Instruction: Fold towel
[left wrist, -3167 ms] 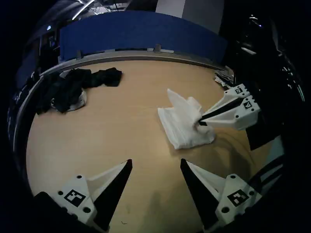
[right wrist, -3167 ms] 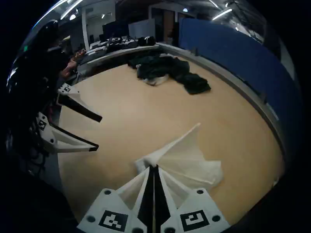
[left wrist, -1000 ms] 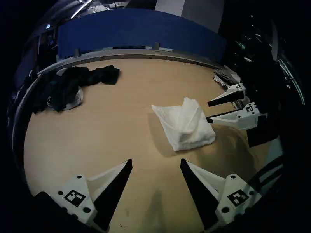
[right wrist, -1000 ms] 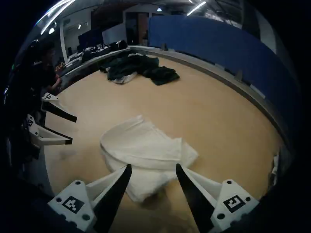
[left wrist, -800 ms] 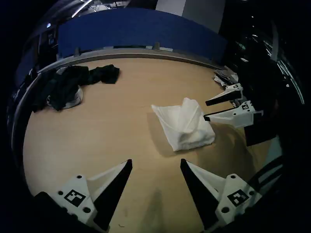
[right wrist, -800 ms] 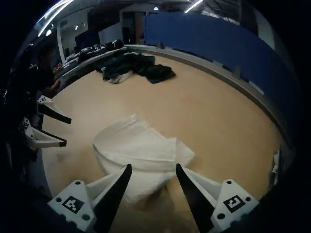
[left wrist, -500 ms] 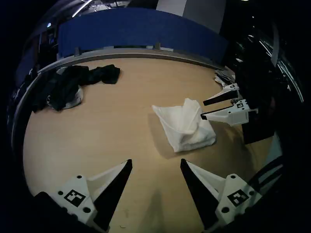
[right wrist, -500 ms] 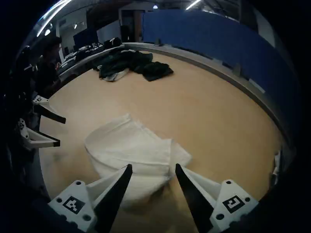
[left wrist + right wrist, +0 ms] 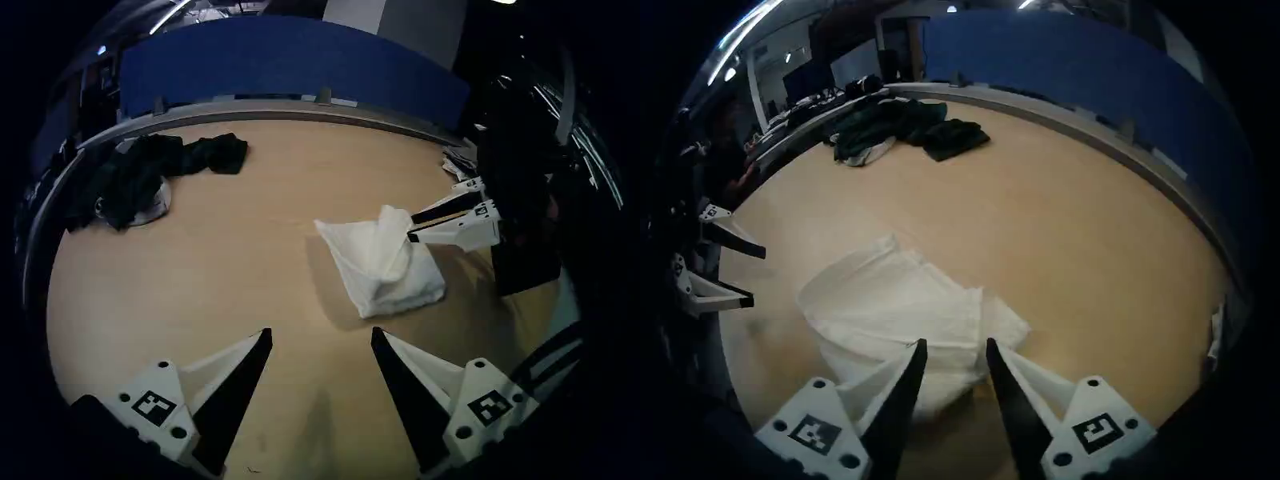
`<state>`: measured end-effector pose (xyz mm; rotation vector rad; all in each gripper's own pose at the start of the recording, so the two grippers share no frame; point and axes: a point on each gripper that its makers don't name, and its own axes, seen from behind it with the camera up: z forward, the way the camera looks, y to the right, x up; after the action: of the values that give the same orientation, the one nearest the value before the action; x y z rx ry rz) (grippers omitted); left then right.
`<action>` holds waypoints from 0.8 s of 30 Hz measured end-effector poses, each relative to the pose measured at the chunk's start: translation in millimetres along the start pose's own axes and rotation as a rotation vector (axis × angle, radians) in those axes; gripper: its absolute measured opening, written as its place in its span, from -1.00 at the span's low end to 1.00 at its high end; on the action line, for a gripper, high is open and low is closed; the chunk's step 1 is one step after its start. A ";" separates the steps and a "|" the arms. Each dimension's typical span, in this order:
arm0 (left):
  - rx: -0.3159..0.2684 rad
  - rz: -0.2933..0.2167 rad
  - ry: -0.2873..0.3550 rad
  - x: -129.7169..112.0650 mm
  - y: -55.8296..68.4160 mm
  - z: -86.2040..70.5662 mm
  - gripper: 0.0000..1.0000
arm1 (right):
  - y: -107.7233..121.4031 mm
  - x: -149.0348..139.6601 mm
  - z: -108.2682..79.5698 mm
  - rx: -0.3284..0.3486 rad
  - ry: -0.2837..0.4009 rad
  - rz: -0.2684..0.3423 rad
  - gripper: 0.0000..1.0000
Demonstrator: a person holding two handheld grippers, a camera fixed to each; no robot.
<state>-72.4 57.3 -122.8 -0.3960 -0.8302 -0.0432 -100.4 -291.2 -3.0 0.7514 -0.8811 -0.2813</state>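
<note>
Right gripper [image 9: 954, 346] re-approaching the towel [image 9: 896, 308]. The towel lies as a loosely folded white bundle on the table [image 9: 200, 264], right of centre in the left gripper view, with one fold standing up along its far side and its layers not squared. Some seconds earlier the right tongs were pinched on a lifted corner; a second ago they had let go and stood wide apart over the bundle. They have now advanced to its near edge and narrowed markedly, a gap with cloth in it remaining between the tips, so they are not yet clamped. The left gripper [image 9: 320, 344] has kept its place well short of the towel, its tongs spread wide and empty. A heap of dark clothes [image 9: 144, 172] sits far off at the table's edge. Reading: one fold is laid down and released, and the right gripper is probably taking a fresh hold for the next fold or to tidy the raised flap; the task looks partly done.
</note>
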 end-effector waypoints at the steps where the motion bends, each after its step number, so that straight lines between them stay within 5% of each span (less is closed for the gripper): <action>1: 0.000 0.000 0.000 0.3 0.0 0.1 0.84 | 0.0 -0.4 0.5 0.002 -0.001 0.004 0.00; 24: 0.002 0.002 0.000 2.7 1.5 2.2 0.84 | 4.0 -6.3 -0.9 0.010 -0.013 0.033 -0.95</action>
<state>-71.8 59.8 -120.1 -0.3954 -0.8294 -0.0405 -104.0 -284.7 -4.3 0.7446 -0.9068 -0.2531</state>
